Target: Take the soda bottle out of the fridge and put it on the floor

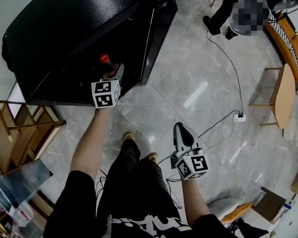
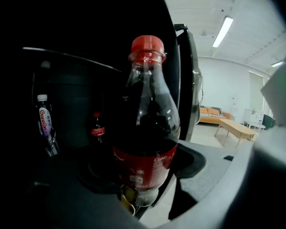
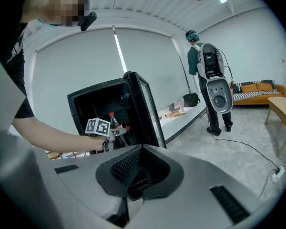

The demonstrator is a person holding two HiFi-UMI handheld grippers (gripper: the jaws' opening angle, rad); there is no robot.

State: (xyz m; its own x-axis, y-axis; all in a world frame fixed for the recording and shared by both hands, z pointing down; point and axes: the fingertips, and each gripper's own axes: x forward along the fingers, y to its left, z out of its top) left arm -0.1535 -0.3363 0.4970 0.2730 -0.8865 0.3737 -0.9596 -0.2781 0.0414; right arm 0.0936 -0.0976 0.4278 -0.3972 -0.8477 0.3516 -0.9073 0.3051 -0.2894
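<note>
The soda bottle (image 1: 108,67), dark cola with a red cap and red label, stands upright at the mouth of the open black fridge (image 1: 64,29). My left gripper (image 1: 114,72) is shut on its lower body. In the left gripper view the bottle (image 2: 148,128) fills the middle, with the left gripper (image 2: 143,187) pressing both its sides at label height. My right gripper (image 1: 182,131) hangs over the floor to the right of the person's legs, shut and holding nothing. The right gripper view shows the right gripper (image 3: 133,187) with jaws together, and far off the bottle (image 3: 113,121) in the fridge (image 3: 95,104).
The fridge door (image 1: 159,29) stands open to the right. A small cola bottle (image 2: 97,128) and a white-capped bottle (image 2: 44,120) sit deeper inside. A wooden stool (image 1: 20,133) is at the left, a power strip (image 1: 240,117) and cable on the tiles, a person (image 3: 207,80) behind.
</note>
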